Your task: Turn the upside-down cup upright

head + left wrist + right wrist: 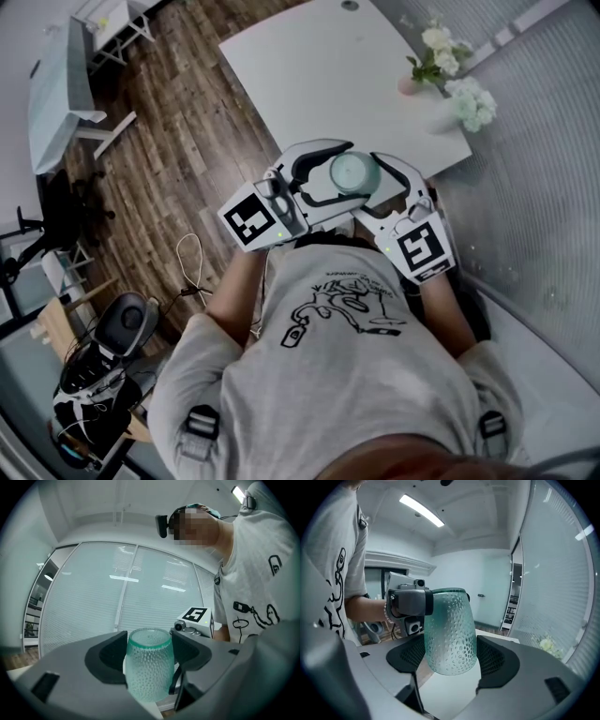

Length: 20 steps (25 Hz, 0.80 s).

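The cup [354,173] is no longer on the table [319,75]. It hangs in the air just before the person's chest, near the table's front edge. The left gripper [149,644] has its jaws closed on the sides of the cup. The right gripper [451,646] has its jaws narrow around the other end, and they seem to touch it on both sides (a passing from one to the other, I judge). So the lifting is done. Which end looks up I cannot tell with certainty. What is left, I think, is to finish the turn and to set the cup on the table, mouth up.
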Tool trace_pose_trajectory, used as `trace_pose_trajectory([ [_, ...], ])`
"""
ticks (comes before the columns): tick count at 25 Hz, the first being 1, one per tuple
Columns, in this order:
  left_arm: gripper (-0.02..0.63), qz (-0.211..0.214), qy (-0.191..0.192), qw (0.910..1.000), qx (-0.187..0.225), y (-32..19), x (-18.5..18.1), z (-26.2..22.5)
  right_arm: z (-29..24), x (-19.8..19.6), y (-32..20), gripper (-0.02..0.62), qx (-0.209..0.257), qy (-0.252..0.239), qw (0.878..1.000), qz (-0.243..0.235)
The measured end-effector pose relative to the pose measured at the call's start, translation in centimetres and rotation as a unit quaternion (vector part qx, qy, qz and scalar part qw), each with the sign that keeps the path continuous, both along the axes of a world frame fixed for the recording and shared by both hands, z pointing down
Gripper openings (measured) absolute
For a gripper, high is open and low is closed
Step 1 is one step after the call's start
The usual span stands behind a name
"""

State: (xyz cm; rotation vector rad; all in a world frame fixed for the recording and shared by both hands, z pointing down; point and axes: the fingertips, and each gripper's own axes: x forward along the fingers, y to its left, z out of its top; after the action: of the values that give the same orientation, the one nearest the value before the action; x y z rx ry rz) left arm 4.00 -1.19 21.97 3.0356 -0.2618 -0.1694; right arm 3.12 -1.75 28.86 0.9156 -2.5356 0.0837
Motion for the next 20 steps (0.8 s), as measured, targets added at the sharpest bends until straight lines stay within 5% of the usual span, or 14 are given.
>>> trace_pose_trajectory([
  [9,0.298,0.006,-0.008,0.9999,0.0,0.2,0.5,0.9,1.4,-0.6,0.4,0.354,-0.045,-0.094,0.994,-0.016],
  [20,0.298,0.005,-0.029,0.9996,-0.002,0.2,0.5,2.8,3.2,-0.7,0.3,0.353,-0.051,-0.087,0.995,-0.014],
])
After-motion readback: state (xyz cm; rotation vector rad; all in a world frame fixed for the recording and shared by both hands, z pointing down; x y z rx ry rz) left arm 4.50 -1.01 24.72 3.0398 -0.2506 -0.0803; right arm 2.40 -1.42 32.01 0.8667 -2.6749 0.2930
